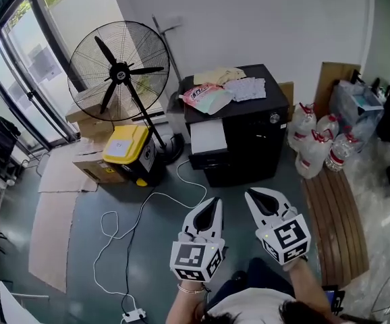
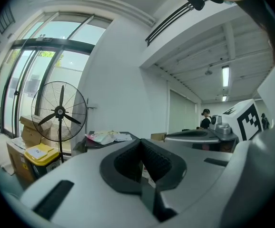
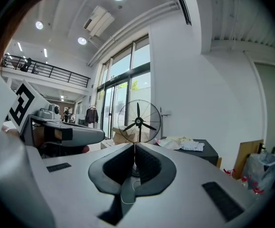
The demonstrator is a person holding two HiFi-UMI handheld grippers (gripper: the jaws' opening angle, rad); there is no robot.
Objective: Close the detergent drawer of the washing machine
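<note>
A black washing machine [image 1: 242, 130] stands against the far wall, with packets and cloths on its lid. Its white detergent drawer [image 1: 208, 137] sticks out at the front upper left. My left gripper [image 1: 213, 204] and right gripper [image 1: 252, 196] hover side by side over the floor, well short of the machine. Both are shut with nothing between the jaws. In the left gripper view the closed tips [image 2: 141, 144] point at the machine's top [image 2: 110, 137]. The right gripper's closed tips [image 3: 134, 146] point at the fan, with the machine [image 3: 194, 148] to their right.
A large pedestal fan [image 1: 119, 73] stands left of the machine, a yellow-lidded box [image 1: 126, 144] at its foot. A white cable [image 1: 134, 228] snakes over the floor. Several water bottles [image 1: 316, 144] and a wooden bench [image 1: 337, 221] are at the right. Flattened cardboard [image 1: 50, 228] lies left.
</note>
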